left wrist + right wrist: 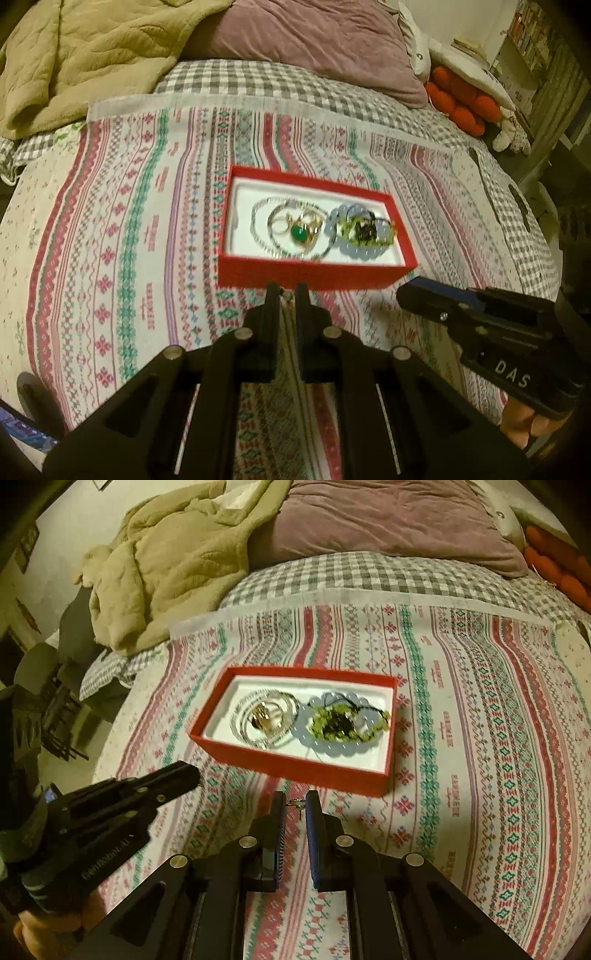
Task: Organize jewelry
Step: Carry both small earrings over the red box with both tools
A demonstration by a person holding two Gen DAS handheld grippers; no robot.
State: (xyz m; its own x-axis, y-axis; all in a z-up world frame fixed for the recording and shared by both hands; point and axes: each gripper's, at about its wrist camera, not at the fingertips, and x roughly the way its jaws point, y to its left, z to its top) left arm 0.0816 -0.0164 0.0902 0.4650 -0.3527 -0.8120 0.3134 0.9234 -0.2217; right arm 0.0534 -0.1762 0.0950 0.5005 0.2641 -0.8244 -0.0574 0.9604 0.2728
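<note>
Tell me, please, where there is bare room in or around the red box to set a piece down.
Inside the red box, only the white lining along the far wall is free; silver chain and green beads crowd the rest. The patterned cloth left and right of it lies bare.

Mauve pillow (303,40), beige blanket (177,565) — checked sheet (258,83)

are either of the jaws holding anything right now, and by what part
The right gripper pinches a small gold piece of jewelry at its fingertips; which part is gripped is too small to tell. The left gripper is shut, seemingly on a thin chain.
</note>
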